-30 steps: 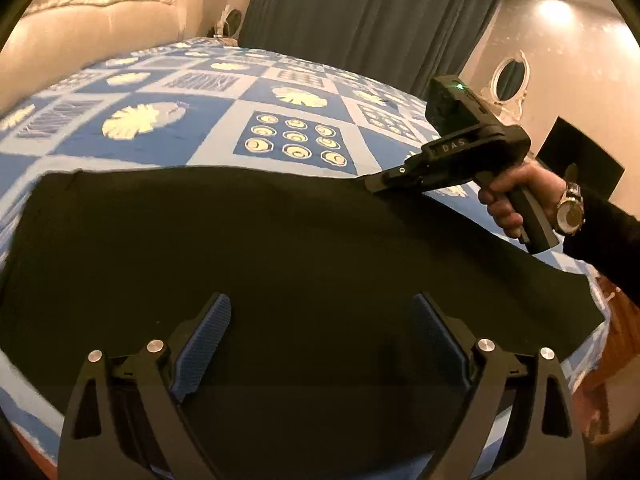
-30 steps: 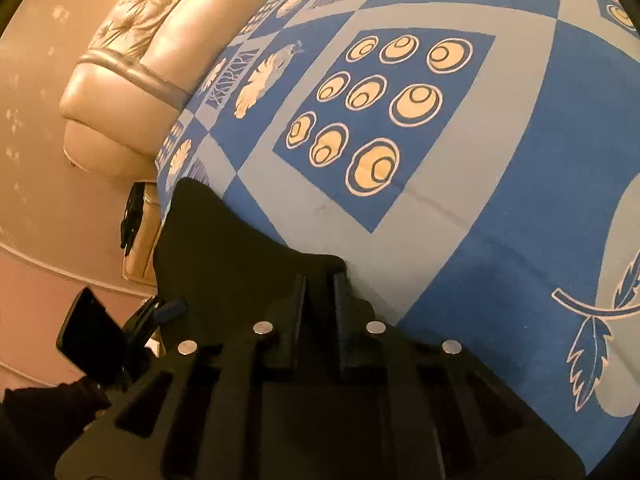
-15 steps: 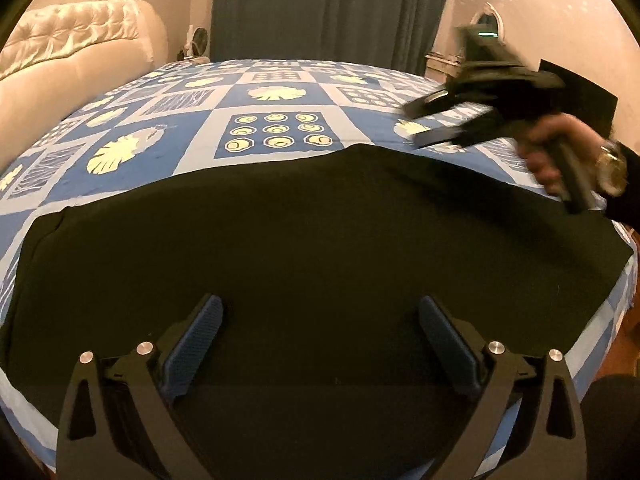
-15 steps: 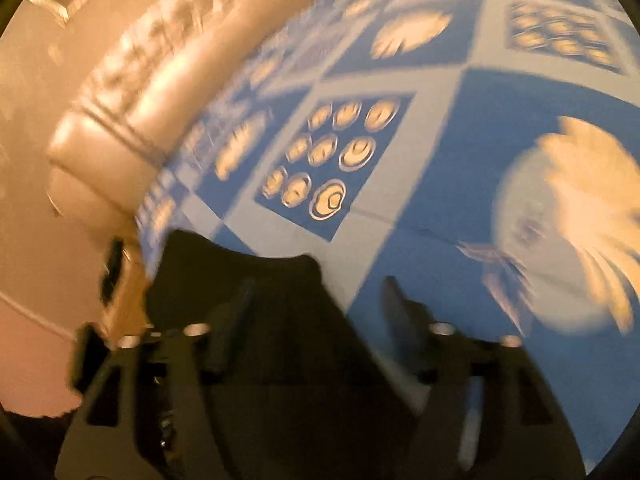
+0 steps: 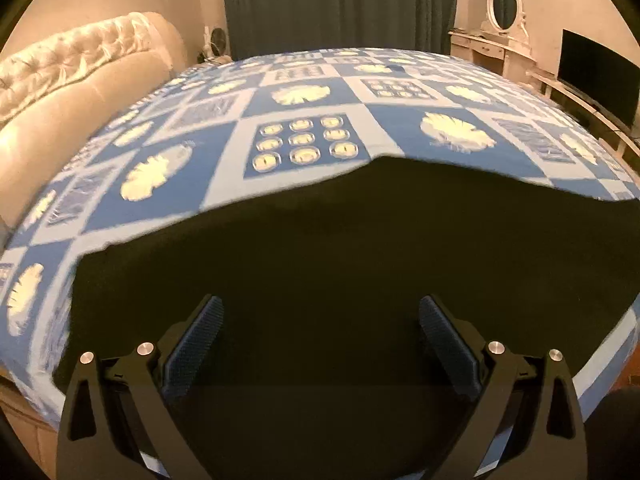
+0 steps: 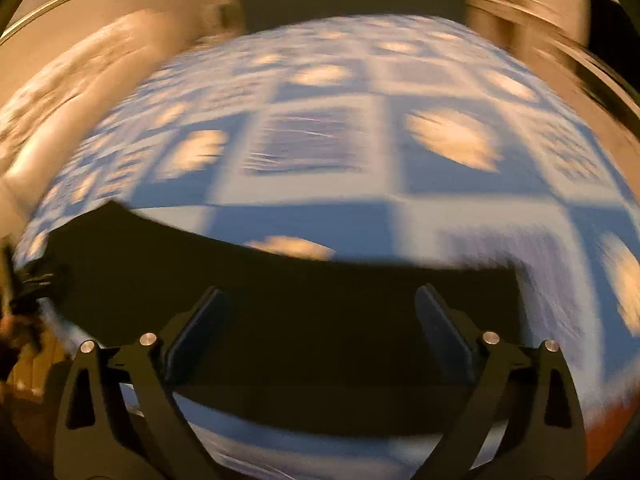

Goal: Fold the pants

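Pants (image 5: 340, 264) of plain black cloth lie flat on the bed's blue-and-white patterned cover (image 5: 304, 144), spread beneath and ahead of both jaws, probably laid out ready for a fold. Left gripper (image 5: 320, 344) jaws stand wide, empty. Right gripper (image 6: 320, 332) jaws are opening, nothing between them. No readable writing shows.

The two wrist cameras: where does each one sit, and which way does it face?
Left wrist: on the left gripper, facing down over the black pants on the bed; own open jaws show.
Right wrist: on the right gripper, blurred, facing the pants; own jaws opening, nothing between.
Shared: pants, bed.
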A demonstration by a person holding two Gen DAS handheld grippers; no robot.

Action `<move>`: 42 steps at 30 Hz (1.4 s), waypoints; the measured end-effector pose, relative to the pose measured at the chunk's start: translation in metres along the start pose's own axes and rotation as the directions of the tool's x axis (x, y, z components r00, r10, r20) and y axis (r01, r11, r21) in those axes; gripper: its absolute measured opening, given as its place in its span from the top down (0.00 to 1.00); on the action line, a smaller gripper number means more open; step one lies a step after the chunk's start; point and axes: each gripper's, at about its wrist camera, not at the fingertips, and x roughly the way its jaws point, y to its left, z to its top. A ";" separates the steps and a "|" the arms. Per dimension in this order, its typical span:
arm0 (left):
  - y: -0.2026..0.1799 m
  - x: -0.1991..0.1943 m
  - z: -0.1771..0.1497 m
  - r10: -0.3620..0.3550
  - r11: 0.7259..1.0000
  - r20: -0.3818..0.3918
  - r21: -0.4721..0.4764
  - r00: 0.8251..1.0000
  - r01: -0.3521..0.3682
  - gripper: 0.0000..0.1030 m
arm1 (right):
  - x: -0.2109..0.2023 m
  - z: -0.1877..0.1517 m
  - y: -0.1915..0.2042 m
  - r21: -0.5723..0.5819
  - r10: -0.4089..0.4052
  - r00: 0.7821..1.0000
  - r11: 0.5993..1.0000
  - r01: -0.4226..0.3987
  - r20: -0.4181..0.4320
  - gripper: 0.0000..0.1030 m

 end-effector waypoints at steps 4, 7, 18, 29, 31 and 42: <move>0.004 -0.022 0.016 -0.051 0.992 0.011 -0.116 0.999 0.052 0.05 | -0.007 -0.035 -0.101 0.334 0.101 0.994 0.937 -0.106 0.031 0.06; 0.008 -0.036 0.021 -0.092 0.966 0.026 -0.239 0.995 0.095 0.05 | 0.002 -0.053 -0.139 0.477 0.179 0.983 0.862 -0.173 0.033 0.06; -0.018 -0.051 0.007 -0.080 0.962 -0.006 -0.262 0.997 0.076 0.05 | 0.027 -0.086 -0.173 0.666 0.460 0.865 0.582 -0.466 0.202 0.06; -0.020 -0.048 0.002 -0.089 0.960 -0.020 -0.267 0.996 0.080 0.05 | 0.053 -0.112 -0.188 0.692 0.505 0.743 0.336 -0.639 0.440 0.02; -0.021 -0.047 0.002 -0.084 0.961 -0.028 -0.266 0.996 0.074 0.05 | 0.051 -0.113 -0.187 0.689 0.495 0.754 0.358 -0.630 0.432 0.02; -0.020 -0.053 0.000 -0.077 0.950 -0.030 -0.307 0.997 0.064 0.05 | 0.046 -0.109 -0.175 0.738 0.388 0.886 0.516 -0.436 0.252 0.80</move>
